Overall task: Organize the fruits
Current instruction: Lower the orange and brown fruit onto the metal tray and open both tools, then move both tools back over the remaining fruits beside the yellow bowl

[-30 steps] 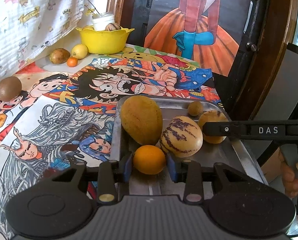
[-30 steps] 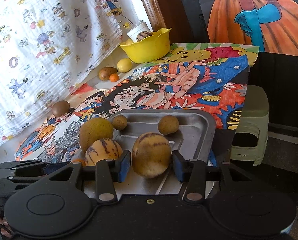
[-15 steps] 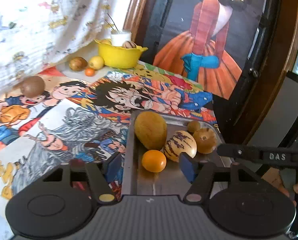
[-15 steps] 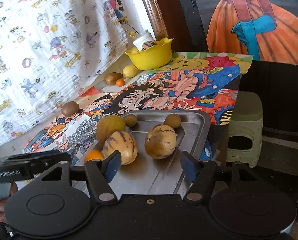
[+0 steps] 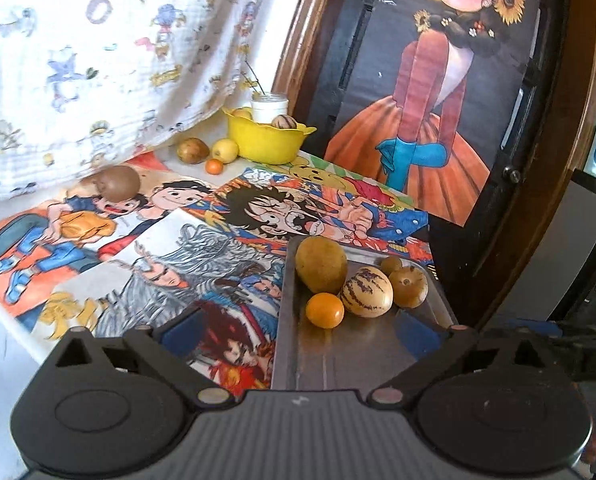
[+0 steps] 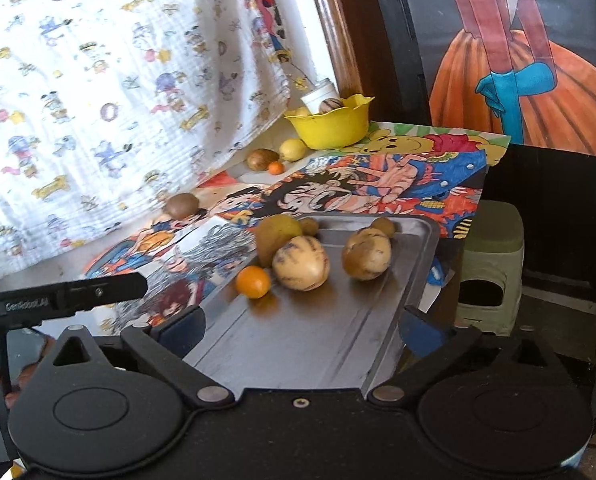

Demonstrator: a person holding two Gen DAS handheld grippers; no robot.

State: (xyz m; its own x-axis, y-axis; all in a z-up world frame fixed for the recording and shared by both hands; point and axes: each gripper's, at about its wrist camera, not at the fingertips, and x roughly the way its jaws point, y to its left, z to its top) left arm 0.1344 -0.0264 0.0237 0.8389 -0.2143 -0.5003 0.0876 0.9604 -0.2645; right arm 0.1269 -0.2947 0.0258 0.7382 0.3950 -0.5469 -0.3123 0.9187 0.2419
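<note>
- Left wrist view: the left gripper [image 5: 298, 330] was still opening, nothing between its jaws; a second earlier it clasped the orange [image 5: 325, 310].
- The right gripper [image 6: 304, 330] was likewise opening and empty, having let go the speckled fruit [image 6: 366, 254].
- Six fruits lay on the metal tray [image 5: 330, 356].
- Four remained loose near the yellow bowl [image 5: 264, 142], likely still to collect.

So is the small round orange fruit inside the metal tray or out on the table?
Inside: the small round orange fruit rests on the metal tray, beside the striped melon.
</note>
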